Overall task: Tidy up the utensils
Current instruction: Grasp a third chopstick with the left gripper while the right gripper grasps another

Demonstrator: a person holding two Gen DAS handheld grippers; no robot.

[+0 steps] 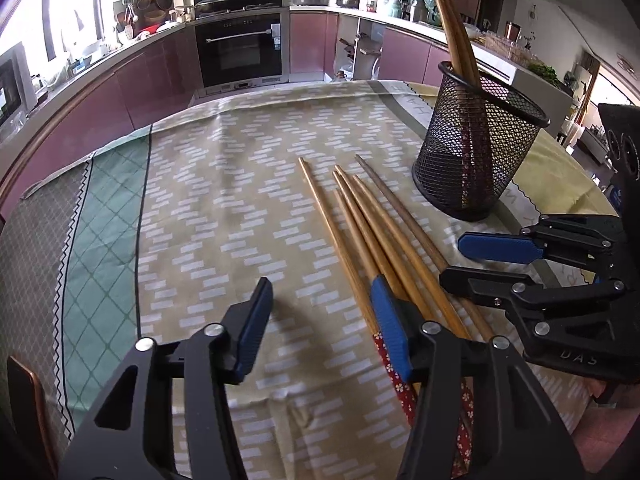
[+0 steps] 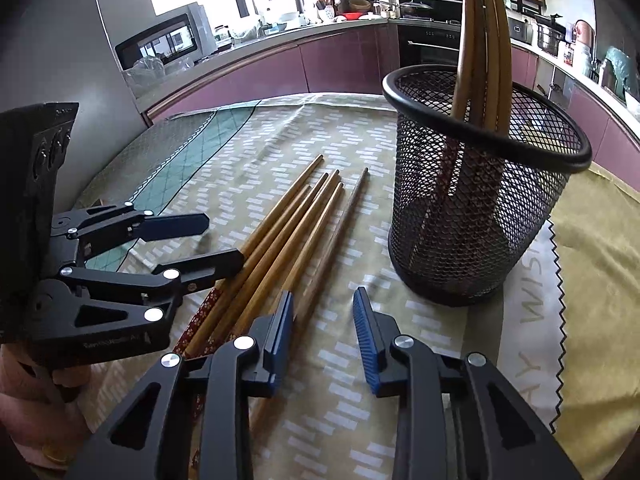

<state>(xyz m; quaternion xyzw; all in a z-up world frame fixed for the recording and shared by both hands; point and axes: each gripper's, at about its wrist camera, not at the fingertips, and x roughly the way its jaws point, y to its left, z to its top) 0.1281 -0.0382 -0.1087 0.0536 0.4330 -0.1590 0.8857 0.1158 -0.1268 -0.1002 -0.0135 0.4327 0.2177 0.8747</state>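
Six loose brown wooden chopsticks (image 2: 280,240) on patterned tablecloth (image 1: 224,200), black round mesh holder (image 2: 480,216) with three chopsticks upright, left gripper (image 1: 320,316) open beside them, right gripper (image 2: 324,320) open over darkest chopstick

**Two wrist views angled down at the same chopsticks**

The left wrist camera sits low and close, left of the loose chopsticks (image 1: 372,236), looking down past them toward the oven; the mesh holder (image 1: 476,140) stands beyond them on the right. The right wrist camera sits just right of the chopsticks (image 2: 288,236), nearer the holder (image 2: 480,200), facing the window corner. Both share chopsticks, holder and tablecloth (image 1: 224,200), and each shows the other gripper.
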